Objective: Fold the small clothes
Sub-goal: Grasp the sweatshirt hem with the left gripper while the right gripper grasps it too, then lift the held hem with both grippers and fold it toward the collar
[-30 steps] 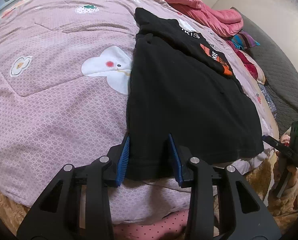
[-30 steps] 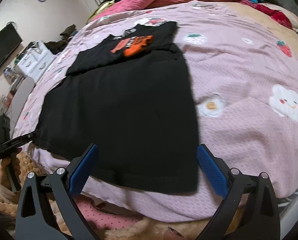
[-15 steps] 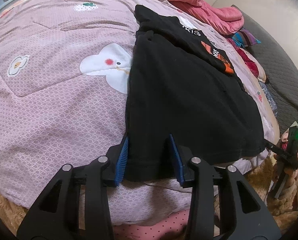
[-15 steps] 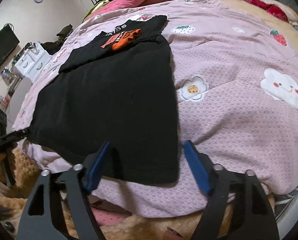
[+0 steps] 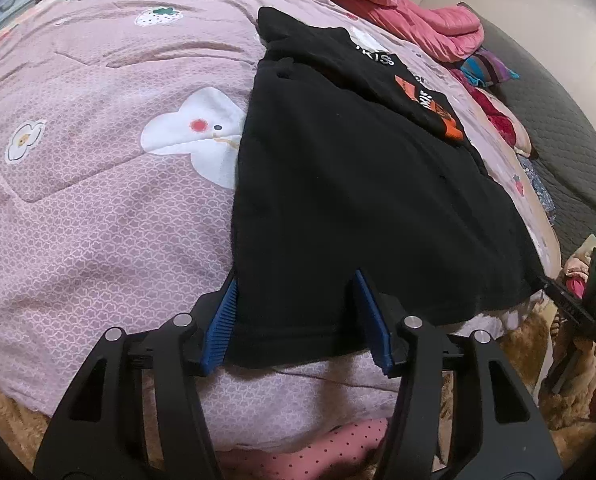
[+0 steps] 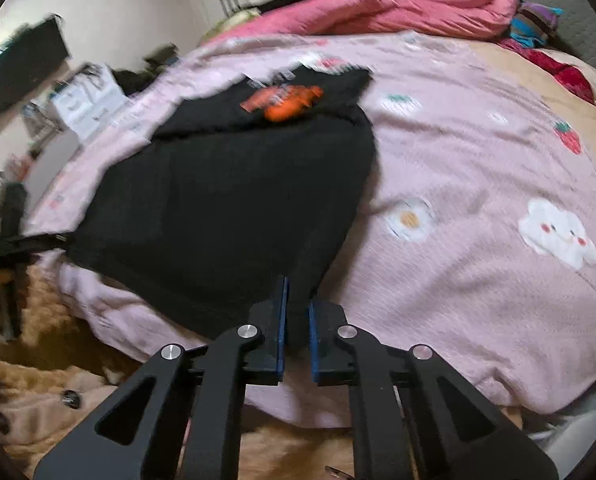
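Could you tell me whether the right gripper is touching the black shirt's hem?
Touching: the right wrist view shows the right gripper pinching the black shirt hem between its blue pads.

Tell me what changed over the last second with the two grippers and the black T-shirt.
The right gripper moved in and closed from wide open onto the near hem corner of the black T-shirt, pinching and bunching it. The left gripper stayed open, straddling the other hem corner without clamping. The shirt still lies flat on the pink quilt, its top part folded over.
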Demonstrator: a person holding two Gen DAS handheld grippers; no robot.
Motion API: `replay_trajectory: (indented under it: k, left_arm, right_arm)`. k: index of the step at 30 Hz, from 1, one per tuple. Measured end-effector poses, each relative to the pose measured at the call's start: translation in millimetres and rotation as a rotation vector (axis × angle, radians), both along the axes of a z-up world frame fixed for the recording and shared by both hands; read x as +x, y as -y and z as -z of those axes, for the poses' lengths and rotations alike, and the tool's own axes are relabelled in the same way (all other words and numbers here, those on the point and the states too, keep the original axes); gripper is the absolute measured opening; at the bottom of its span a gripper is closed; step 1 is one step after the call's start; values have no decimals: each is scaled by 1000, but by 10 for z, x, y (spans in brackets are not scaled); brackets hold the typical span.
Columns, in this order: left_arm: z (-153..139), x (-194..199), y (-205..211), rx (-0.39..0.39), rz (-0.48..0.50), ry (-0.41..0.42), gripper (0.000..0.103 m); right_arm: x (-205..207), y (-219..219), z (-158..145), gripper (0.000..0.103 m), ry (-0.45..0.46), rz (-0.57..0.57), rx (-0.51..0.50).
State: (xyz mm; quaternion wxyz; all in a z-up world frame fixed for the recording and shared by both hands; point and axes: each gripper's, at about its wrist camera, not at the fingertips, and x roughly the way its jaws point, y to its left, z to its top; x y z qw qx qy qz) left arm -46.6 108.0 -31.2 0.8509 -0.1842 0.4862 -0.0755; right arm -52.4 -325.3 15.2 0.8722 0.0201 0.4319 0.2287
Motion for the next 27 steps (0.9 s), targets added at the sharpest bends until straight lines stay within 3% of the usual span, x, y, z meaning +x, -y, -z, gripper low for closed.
replay_trajectory:
  k: [3,5,10,12,15,17,27]
  left_arm:
    - [-24,-4,-36,-28,2,0,39]
    - [-30,-16,-60,-56,-2,3,37]
    - [-36,-68,-38,-51,2,55,18]
    - [-1,-70,-38,-40,-4,54,11]
    - [-16,-93,-89,-65,-13,59,6]
    - [-65,-113,-112,-81,-10,74,5]
    - [-332,-119,-160,-79,-8,135,4]
  right_arm:
    - [-28,-64,-159,8,59,-30,5]
    - [6,-76,-167,8,52,-22,-5]
    - [107,-22,51,13,-58,23,4]
    - [139,5,171,26,-103,42,3]
    - [167,14,295,22,-141,49,20]
    - [158,-6,265,10,-128,33,29]
    - [141,73,-373,9,62,33,137]
